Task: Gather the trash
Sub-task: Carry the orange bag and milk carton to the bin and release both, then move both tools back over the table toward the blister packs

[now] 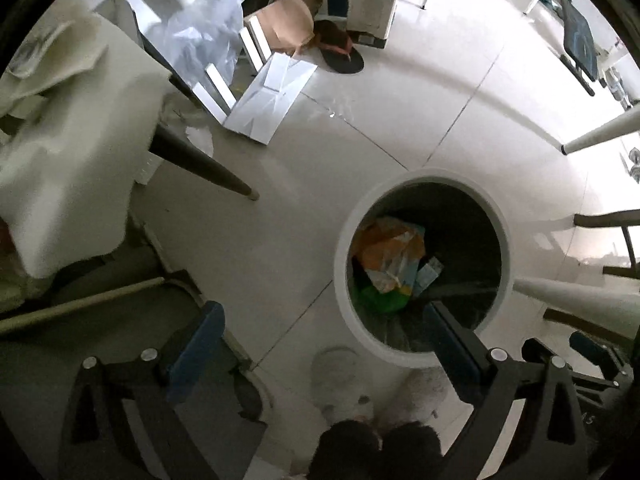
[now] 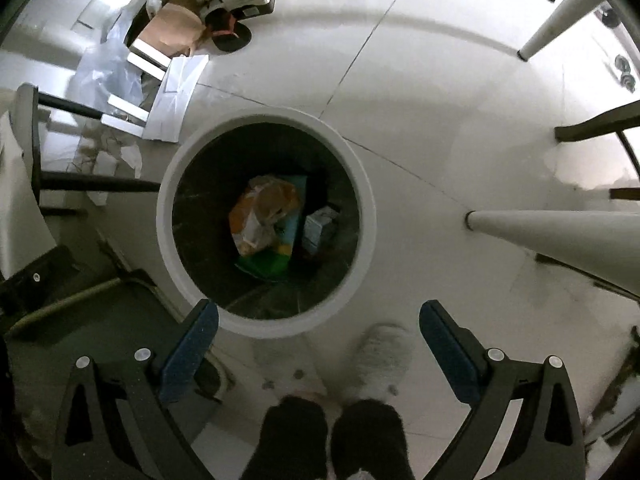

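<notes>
A round white trash bin [image 1: 344, 280] stands on the pale floor; it also shows in the right wrist view [image 2: 168, 216]. Inside lie an orange and white wrapper [image 1: 390, 254] [image 2: 262, 216], a green packet [image 1: 384, 300] [image 2: 266, 262] and a small pale carton [image 1: 428, 272] [image 2: 318, 226]. My left gripper [image 1: 324, 328] is open and empty, above the floor at the bin's near-left side. My right gripper [image 2: 320, 332] is open and empty, above the bin's near rim. Part of the right gripper [image 1: 592, 354] shows in the left wrist view.
A table with crumpled paper [image 1: 60, 56] is at the left. Flat white cardboard [image 1: 268, 100] [image 2: 176, 92], a brown paper bag [image 1: 286, 24] [image 2: 176, 28], clear plastic [image 1: 200, 40] and a dark slipper [image 1: 340, 56] lie at the back. White furniture legs [image 2: 560, 236] stand right. My feet [image 2: 332, 432] are below.
</notes>
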The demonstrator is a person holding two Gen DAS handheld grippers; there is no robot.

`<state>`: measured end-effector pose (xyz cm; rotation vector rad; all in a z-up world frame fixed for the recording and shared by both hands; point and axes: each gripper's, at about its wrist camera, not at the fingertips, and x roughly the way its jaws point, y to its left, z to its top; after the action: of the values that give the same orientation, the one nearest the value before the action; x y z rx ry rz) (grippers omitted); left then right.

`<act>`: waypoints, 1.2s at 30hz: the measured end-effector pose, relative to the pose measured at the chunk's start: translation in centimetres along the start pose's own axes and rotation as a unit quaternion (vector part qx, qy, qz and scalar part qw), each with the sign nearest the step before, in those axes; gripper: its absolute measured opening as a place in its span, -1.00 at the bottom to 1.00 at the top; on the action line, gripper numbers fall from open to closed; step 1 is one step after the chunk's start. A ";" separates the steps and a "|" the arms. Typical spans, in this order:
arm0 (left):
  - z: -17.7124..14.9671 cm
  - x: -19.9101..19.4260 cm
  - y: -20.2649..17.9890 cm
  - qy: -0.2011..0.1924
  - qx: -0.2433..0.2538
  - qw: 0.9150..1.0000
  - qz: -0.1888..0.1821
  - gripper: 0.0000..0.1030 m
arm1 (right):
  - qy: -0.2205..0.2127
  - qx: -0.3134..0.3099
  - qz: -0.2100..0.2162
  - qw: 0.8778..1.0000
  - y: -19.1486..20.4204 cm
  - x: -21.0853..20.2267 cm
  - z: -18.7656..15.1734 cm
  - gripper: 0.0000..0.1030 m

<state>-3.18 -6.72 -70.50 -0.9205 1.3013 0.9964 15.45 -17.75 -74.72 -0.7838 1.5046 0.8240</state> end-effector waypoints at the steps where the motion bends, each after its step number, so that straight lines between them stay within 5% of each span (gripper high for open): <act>1: -0.2 -0.6 -0.3 -0.003 0.006 1.000 0.002 0.97 | -0.001 0.002 -0.005 1.000 0.0 -0.6 -0.3 0.97; 12: -3.0 -8.4 -0.9 0.001 0.036 0.999 0.011 0.97 | -0.029 0.010 -0.024 0.999 0.1 -11.5 -3.6 0.97; 21: -4.5 -20.4 -0.8 -0.006 0.039 0.999 0.005 0.97 | -0.039 0.012 -0.003 0.999 1.1 -23.9 -6.8 0.97; 25: -4.5 -26.6 -1.3 -0.031 0.052 0.998 0.032 0.97 | -0.046 0.026 0.013 0.999 1.6 -31.2 -7.6 0.97; 31: -1.2 -33.1 -4.8 -0.082 0.090 0.992 0.031 0.97 | -0.057 0.057 -0.002 0.997 -1.0 -39.9 -3.9 0.97; 36: 4.1 -35.5 -11.4 -0.137 0.188 0.970 0.065 0.97 | -0.028 0.065 -0.015 0.997 -6.6 -43.5 1.3 0.97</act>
<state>8.57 -8.73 -34.95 -0.3962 1.2667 0.8990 25.35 -19.25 -31.88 -0.6802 1.4775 0.7115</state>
